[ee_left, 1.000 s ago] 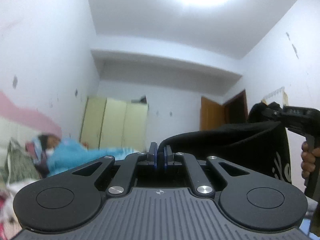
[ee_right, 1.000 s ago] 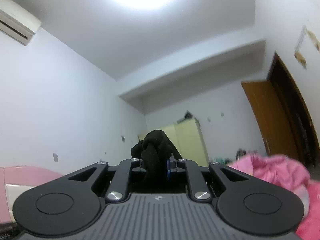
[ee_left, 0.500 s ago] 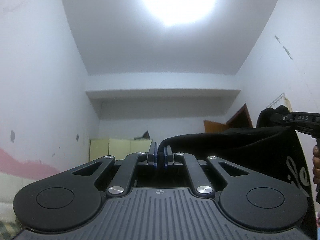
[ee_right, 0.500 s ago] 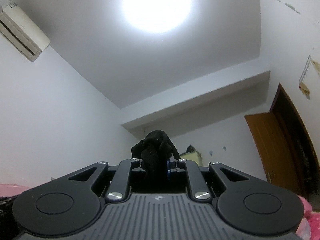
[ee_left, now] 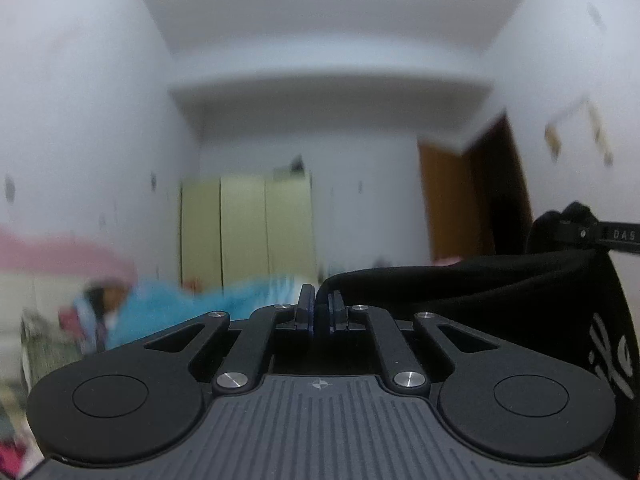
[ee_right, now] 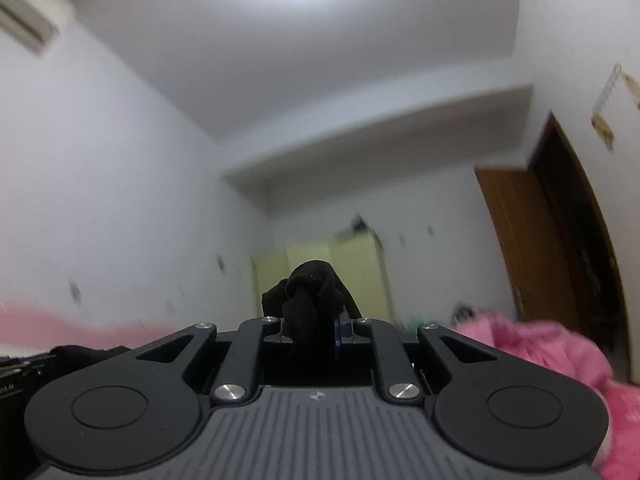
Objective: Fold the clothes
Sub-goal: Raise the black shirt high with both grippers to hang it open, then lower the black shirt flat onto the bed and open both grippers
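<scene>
A black garment with white lettering (ee_left: 500, 300) hangs stretched in the air between my two grippers. My left gripper (ee_left: 319, 306) is shut on one edge of it; the cloth runs off to the right. My right gripper (ee_right: 310, 320) is shut on a bunched black corner of the garment (ee_right: 312, 292). The right gripper also shows at the right edge of the left wrist view (ee_left: 592, 234), holding the cloth's other end. Both grippers point roughly level across the room. The lower part of the garment is hidden.
A bed with a person under a blue blanket (ee_left: 160, 304) lies at the left. A pink fluffy heap (ee_right: 552, 352) is at the right. Pale green wardrobes (ee_left: 244, 228) stand at the far wall, a brown door (ee_right: 532, 248) to their right.
Both grippers have tilted back down from pointing at the ceiling, so the bed, wardrobes and pink heap are in view again. The black garment stays gripped at both ends.
</scene>
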Motion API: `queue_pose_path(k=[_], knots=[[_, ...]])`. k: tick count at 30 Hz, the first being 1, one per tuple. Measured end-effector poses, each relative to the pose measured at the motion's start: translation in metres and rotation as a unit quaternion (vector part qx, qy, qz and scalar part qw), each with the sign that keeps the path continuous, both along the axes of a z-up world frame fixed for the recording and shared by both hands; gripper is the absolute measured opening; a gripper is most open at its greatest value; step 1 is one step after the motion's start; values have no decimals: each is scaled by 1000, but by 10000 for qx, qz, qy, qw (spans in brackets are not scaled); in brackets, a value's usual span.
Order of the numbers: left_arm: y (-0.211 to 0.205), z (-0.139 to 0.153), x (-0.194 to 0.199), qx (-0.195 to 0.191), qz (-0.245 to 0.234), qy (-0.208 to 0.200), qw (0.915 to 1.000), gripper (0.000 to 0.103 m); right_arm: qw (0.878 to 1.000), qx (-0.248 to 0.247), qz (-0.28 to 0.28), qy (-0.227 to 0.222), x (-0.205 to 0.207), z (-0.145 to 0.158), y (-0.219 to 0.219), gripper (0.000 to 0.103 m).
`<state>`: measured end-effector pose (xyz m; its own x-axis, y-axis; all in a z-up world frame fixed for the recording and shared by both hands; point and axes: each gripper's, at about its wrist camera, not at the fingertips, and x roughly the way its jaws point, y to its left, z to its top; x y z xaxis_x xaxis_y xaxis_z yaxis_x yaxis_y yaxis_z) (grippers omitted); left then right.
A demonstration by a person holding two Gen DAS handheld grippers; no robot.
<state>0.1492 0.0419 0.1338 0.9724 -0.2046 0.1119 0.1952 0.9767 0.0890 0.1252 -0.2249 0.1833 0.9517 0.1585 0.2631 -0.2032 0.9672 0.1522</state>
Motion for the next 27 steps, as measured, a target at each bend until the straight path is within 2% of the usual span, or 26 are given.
queue_pose_path(k=[4,6,7,8,10,11,12,14,15,17,18,22,24,27], knots=[[-20,-63,65,381,236,848,9954,6,9950,-220,-153,965,70,-64,1,15],[-25,-95,97,530,322,1502,9867,9,9876,-295,-172,1534,108,-99,0,15],[-26,-112,113,595,371,1860,9801,15,9818,-351,-151,1860,125,-118,2,16],[-28,-130,126,663,424,2225,9718,30,9739,-394,-116,2232,142,-139,4,19],[-33,-165,147,812,552,2884,9525,44,9514,-465,-9,3044,173,-183,10,36],[-31,-180,152,845,582,3145,9437,44,9371,-480,26,3459,188,-206,12,52],[-28,-194,155,797,584,3368,9364,44,9213,-430,26,3864,198,-226,11,55],[-20,-208,152,566,534,3697,9259,46,8878,-231,-5,4596,212,-262,7,55],[-15,-208,149,436,501,3740,9250,48,8784,-104,27,4778,214,-274,3,55],[-5,-201,145,217,490,3687,9280,63,8826,202,198,4692,205,-276,-9,58],[1,-193,140,102,524,3619,9307,65,8855,319,255,4629,201,-271,-15,64],[31,-148,112,-583,462,3341,9396,76,9081,626,339,4127,178,-229,-40,70],[44,-127,97,-869,315,3267,9406,80,9160,802,410,3910,157,-204,-57,73],[62,-115,65,-1133,-73,3316,9366,88,9180,1044,630,3773,122,-180,-79,76]])
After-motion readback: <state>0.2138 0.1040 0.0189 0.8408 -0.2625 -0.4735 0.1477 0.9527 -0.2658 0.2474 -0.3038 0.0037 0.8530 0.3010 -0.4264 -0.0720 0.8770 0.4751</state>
